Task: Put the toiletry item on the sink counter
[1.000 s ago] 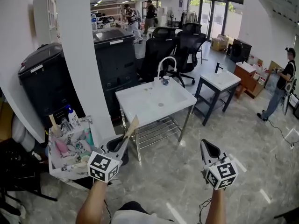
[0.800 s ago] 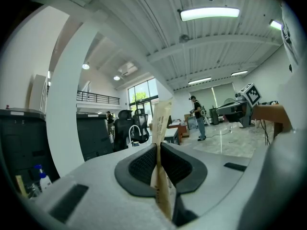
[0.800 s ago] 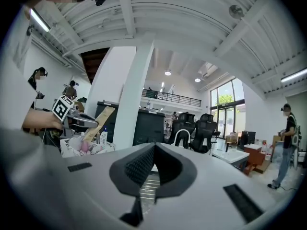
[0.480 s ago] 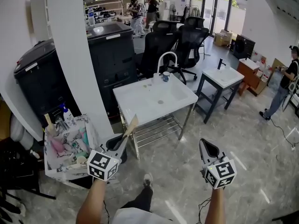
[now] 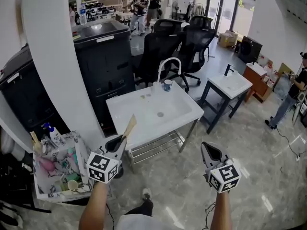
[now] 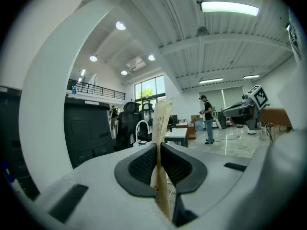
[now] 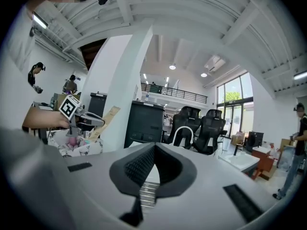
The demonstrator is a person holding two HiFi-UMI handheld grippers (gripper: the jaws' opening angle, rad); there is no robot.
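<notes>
A white sink counter [image 5: 178,110] with a curved white faucet [image 5: 164,65] and a small cup [image 5: 167,85] stands ahead of me. My left gripper [image 5: 118,143] is shut on a flat tan paper packet [image 5: 129,127] that sticks up past the counter's near left corner, held in the air. In the left gripper view the packet [image 6: 161,123] is pinched edge-on between the pads. My right gripper [image 5: 209,150] hovers over the floor to the right, shut and empty. The right gripper view shows the right gripper [image 7: 152,163] with pads together, and the left gripper [image 7: 85,120] with the packet [image 7: 107,116].
A patterned basket [image 5: 50,188] of toiletry bottles sits low at the left beside a white pillar [image 5: 53,66]. Black cabinets [image 5: 108,56] and office chairs [image 5: 189,47] stand behind the sink. A second small sink table [image 5: 230,85] is to the right. A wire shelf [image 5: 156,145] sits under the counter.
The view has moved closer to the sink counter, and the basket has slid toward the lower left. Both grippers keep their pose, the left still pinching the packet.
</notes>
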